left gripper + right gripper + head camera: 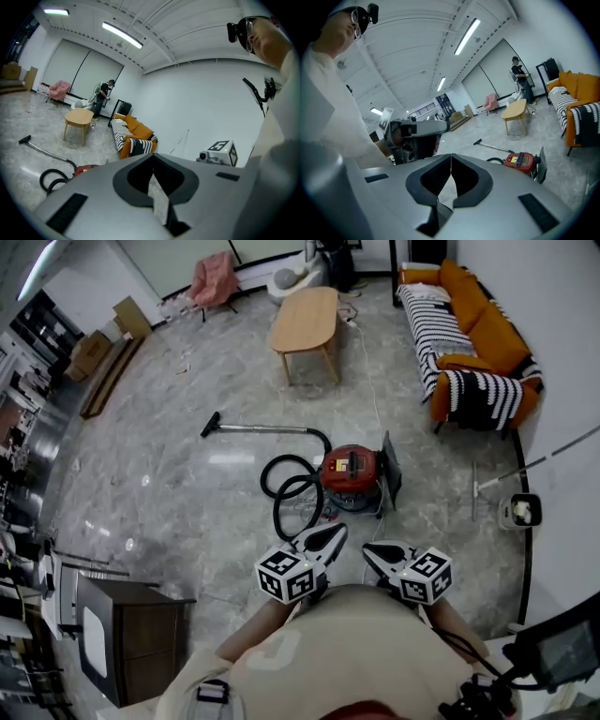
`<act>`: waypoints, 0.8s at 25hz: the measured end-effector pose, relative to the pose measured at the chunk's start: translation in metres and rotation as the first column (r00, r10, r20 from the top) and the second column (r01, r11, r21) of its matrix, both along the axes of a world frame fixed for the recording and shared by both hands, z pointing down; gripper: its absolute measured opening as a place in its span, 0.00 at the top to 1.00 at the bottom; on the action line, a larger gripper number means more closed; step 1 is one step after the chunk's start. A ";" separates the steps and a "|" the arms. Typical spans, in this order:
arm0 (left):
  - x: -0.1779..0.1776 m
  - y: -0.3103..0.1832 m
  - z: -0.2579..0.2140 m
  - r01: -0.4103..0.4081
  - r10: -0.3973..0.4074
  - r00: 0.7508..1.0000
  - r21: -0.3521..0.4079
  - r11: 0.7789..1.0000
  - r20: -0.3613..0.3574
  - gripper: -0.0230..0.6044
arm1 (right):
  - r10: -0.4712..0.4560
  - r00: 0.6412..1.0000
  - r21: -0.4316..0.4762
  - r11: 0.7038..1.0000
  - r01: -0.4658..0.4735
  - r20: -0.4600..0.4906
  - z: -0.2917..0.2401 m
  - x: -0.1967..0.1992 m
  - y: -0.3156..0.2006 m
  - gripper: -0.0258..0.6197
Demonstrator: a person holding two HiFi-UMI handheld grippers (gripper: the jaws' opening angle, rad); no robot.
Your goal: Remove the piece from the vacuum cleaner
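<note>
Now both grippers are held close to the person's body at the bottom centre of the head view, side by side and near each other but apart. The left gripper (332, 536) has its jaws closed together; in the left gripper view (153, 156) the two tips meet and nothing is between them. The right gripper (374, 552) is closed in the same way, and the right gripper view (451, 155) shows its tips touching, with nothing held.

The vacuum cleaner (351, 470) is a red canister that stands on the grey stone floor (169, 493) in the middle of the head view, above the grippers and well apart from them. Its black hose (289, 489) lies in loops on the left of the canister. A thin metal tube (267, 428) goes from the hose toward the left and ends in a black nozzle (210, 425) on the floor. The right gripper view also shows the canister (520, 161) at the centre right.

At the top centre of the head view there is a wooden table (305, 320), and at the upper right an orange sofa (478, 320) with striped covers. A dark cabinet (131, 634) is in the lower left. In the left gripper view another person (105, 95) stands far away, behind the table
</note>
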State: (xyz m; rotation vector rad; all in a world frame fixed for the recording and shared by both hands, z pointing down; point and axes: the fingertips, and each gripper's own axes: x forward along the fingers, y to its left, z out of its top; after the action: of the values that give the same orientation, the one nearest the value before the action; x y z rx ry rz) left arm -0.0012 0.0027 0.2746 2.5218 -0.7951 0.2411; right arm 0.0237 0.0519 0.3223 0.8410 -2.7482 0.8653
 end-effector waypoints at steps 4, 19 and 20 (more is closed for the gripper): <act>0.027 -0.007 -0.001 0.021 -0.021 0.999 0.008 1.000 0.046 0.96 | -0.030 0.999 -0.005 1.000 0.030 0.040 0.001 0.024 -0.010 0.96; 0.059 -0.041 0.013 0.091 -0.089 0.984 -0.005 0.996 0.154 0.96 | 0.123 0.953 -0.312 0.949 -0.031 0.278 0.038 0.096 -0.048 0.96; 0.060 -0.045 0.015 0.081 -0.080 0.985 -0.004 0.997 0.156 0.96 | 0.132 0.952 -0.321 0.946 -0.038 0.277 0.039 0.097 -0.050 0.96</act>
State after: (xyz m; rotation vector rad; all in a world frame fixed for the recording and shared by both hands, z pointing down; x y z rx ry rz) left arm 0.0584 -0.0426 0.2895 2.4775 -0.9515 0.4180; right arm 0.1209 0.0019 0.3615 0.8309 -2.7127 1.5091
